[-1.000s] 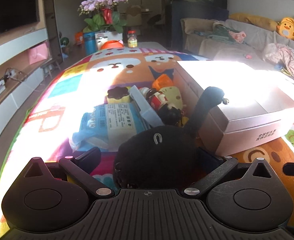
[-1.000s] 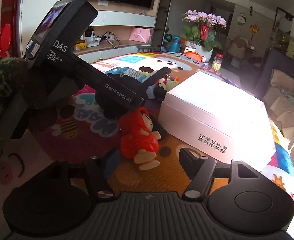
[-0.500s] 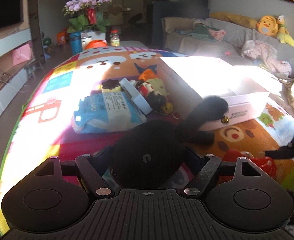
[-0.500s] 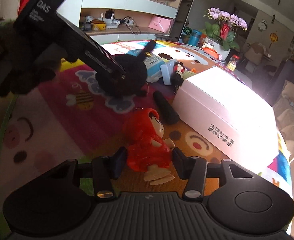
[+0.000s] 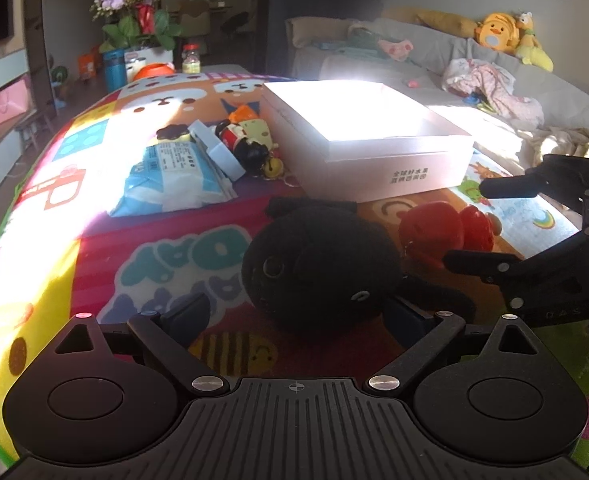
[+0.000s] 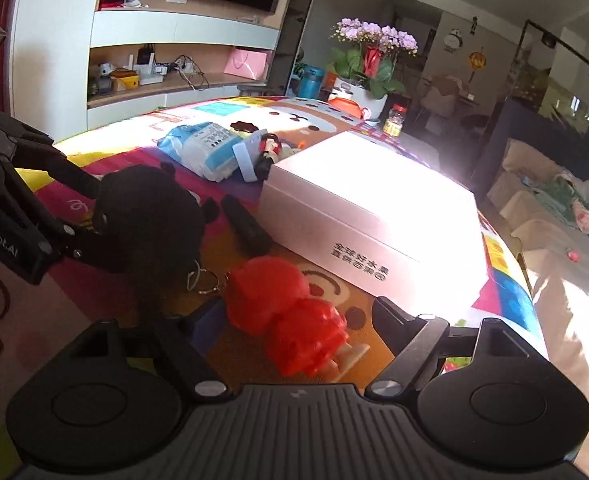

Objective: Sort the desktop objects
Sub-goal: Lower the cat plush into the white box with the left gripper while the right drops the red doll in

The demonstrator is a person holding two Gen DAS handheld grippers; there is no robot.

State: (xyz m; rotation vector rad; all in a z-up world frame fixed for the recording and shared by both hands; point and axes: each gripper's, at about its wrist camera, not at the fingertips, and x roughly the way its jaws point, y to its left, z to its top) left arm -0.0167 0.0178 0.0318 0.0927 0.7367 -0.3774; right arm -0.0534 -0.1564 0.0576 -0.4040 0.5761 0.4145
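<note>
A black plush toy (image 5: 318,264) lies on the colourful mat, between the fingers of my left gripper (image 5: 298,312), which is open around it. It also shows in the right wrist view (image 6: 150,216). A red doll figure (image 6: 290,316) lies between the wide-open fingers of my right gripper (image 6: 294,320); it also shows in the left wrist view (image 5: 442,232). A closed white box (image 5: 366,140) stands behind both toys.
A blue-white wipes pack (image 5: 174,176), a light blue case (image 5: 218,152) and small figures (image 5: 250,148) lie left of the box. A flower pot (image 6: 370,68), bottle and jar stand at the far end. A sofa (image 5: 474,80) is at the right.
My left gripper has opened and let the black plush down onto the mat. My right gripper, closed around the red doll half a second ago, has opened wide; the doll lies on its side.
</note>
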